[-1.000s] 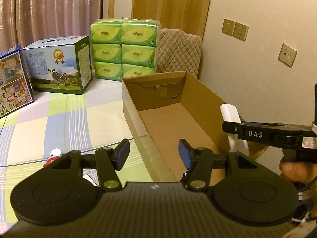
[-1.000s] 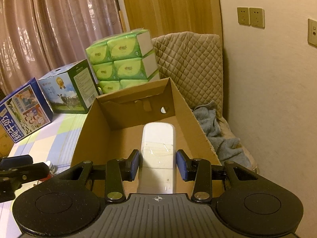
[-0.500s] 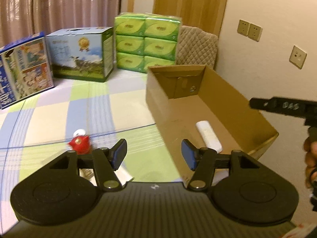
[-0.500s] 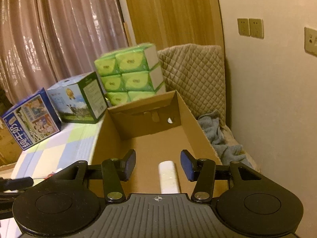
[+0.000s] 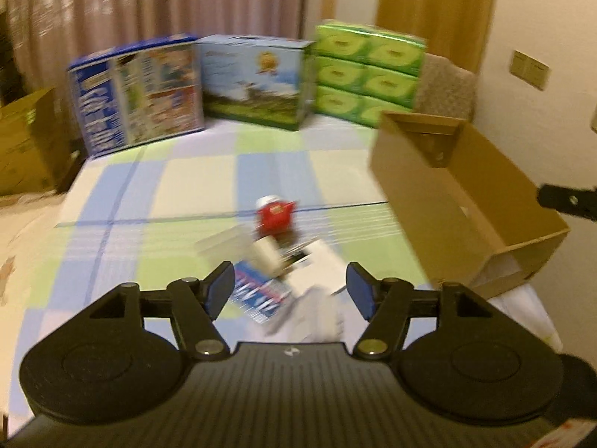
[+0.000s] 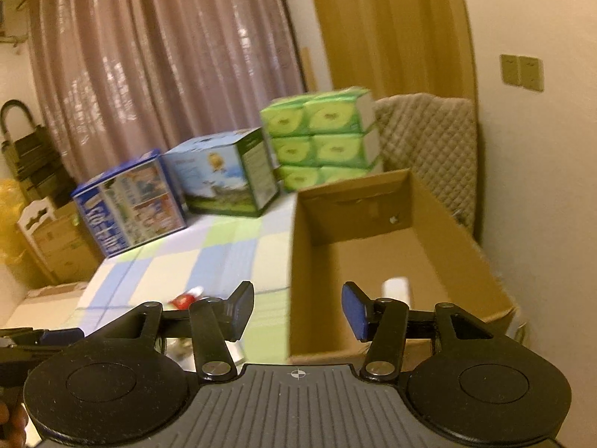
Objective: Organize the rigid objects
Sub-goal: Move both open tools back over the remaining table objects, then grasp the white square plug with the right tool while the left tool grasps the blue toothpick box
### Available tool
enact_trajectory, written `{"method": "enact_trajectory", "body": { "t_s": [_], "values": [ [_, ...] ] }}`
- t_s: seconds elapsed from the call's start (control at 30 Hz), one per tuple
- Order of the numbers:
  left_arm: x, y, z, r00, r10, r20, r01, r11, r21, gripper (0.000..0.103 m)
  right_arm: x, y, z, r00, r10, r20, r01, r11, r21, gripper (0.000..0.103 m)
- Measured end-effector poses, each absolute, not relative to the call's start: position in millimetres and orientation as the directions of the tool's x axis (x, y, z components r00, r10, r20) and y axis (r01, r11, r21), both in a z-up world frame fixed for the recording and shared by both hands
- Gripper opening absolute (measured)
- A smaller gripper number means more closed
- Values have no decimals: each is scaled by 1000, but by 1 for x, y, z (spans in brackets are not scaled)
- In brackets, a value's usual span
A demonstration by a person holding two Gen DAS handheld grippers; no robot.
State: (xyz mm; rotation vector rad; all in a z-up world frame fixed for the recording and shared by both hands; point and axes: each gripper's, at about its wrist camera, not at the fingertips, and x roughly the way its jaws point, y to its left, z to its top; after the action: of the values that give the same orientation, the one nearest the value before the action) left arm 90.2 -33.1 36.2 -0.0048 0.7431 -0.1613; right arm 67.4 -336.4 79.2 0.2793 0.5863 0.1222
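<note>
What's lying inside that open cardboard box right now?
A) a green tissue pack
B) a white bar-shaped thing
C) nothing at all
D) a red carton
B: the right wrist view shows a white bar-shaped thing on the floor of the cardboard box; the red carton lies outside on the checked cloth.

Left tongs (image 5: pixel 291 287) just widening — right tongs (image 6: pixel 298 308) apart, empty.

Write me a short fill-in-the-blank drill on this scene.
1. The white bar lies inside the ____ box.
2. The stacked tissue packs are ____ in colour.
3. Both grippers, left and right, are ____.

Missing words: cardboard; green; open
</note>
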Motion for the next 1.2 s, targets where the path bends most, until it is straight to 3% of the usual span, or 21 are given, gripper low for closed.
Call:
{"method": "enact_trajectory", "body": {
  "t_s": [0.33, 0.73, 0.9, 1.07, 1.2],
  "values": [
    [62, 15, 20, 712, -76, -698, 64, 997, -43, 62, 48, -291, 52, 770, 266, -580, -96, 947, 307, 51],
    [80, 28, -1, 686, -95, -721, 81, 995, -54, 64, 54, -234, 11, 667, 343, -661, -269, 939, 217, 55],
    [93, 28, -16, 660, -111, -743, 106, 993, -54, 65, 66, -209, -8, 595, 391, -702, -424, 895, 139, 62],
    [108, 30, -33, 642, -126, -756, 121, 991, -62, 70, 82, -186, -23, 576, 407, -709, -550, 834, 33, 76],
    [116, 33, -48, 624, -121, -772, 122, 991, -58, 75, 102, -172, -38, 549, 426, -719, -633, 774, -25, 78]
  ]
}}
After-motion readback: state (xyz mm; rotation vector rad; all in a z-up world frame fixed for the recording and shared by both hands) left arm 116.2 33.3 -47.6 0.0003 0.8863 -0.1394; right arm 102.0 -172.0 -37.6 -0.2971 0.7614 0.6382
